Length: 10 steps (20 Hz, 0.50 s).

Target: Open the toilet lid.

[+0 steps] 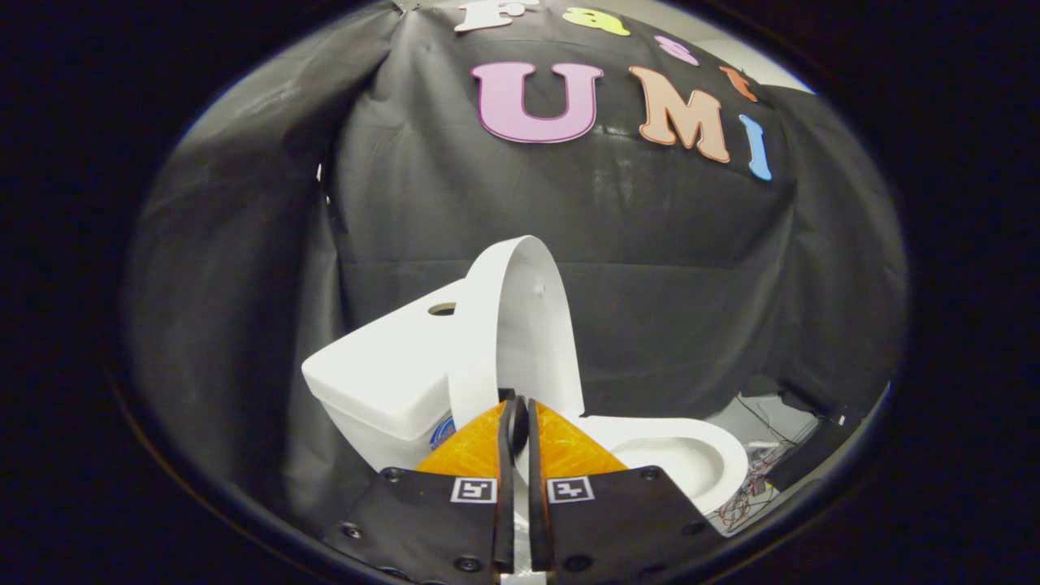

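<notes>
The white tank [382, 370] is sitting to the left, and the open bowl [691, 455] is lying to the right, with wires [751, 491] beside it. The toilet lid [520, 325] is standing up just beyond the tongs [520, 418], which are clenched, pinching nothing.

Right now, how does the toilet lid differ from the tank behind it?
The toilet lid stands raised, nearly upright, just beyond the hand-held gripper, whose fingers are almost closed together near the lid's lower edge; the tank sits level behind it. The lid is a thin, rounded panel; the tank is a thick, boxy block. The tank's top has a round hole; the lid has only a small bump. Both are plain white.
</notes>
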### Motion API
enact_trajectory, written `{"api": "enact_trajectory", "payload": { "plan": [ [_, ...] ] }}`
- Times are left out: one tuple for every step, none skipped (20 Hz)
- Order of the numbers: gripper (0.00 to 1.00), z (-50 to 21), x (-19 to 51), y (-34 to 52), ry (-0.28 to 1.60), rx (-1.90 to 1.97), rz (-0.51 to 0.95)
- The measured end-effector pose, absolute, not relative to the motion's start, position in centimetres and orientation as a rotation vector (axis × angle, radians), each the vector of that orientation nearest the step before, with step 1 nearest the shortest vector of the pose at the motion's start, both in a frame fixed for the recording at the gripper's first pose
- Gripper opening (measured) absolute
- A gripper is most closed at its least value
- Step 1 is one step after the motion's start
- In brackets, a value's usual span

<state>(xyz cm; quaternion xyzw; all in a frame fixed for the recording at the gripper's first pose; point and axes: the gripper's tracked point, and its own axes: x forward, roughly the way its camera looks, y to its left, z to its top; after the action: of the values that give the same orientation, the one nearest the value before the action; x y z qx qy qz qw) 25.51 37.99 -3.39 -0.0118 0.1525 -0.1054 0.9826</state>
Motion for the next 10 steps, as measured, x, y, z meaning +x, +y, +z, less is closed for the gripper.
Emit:
{"api": "enact_trajectory", "payload": {
  "plan": [
    [0.08,-3.3,25.6,38.2,0.314,-0.032,-0.213],
    [0.08,-3.2,25.5,37.9,0.316,-0.055,-0.23],
    [0.16,-3.0,25.1,37.6,0.316,-0.081,-0.242],
    [0.23,-3.1,25.0,37.3,0.311,-0.098,-0.248],
    [0.31,-3.2,24.9,37.1,0.312,-0.106,-0.246],
    [0.39,-3.3,24.7,36.9,0.311,-0.107,-0.237],
    [0.46,-3.4,24.9,38.1,0.308,-0.069,-0.169],
    [0.54,-3.8,24.9,38.7,0.314,-0.028,-0.13],
    [0.62,-4.0,24.4,38.8,0.329,-0.008,-0.126],
    [0.7,-4.1,23.6,38.2,0.331,0.004,-0.136]
  ]
}}
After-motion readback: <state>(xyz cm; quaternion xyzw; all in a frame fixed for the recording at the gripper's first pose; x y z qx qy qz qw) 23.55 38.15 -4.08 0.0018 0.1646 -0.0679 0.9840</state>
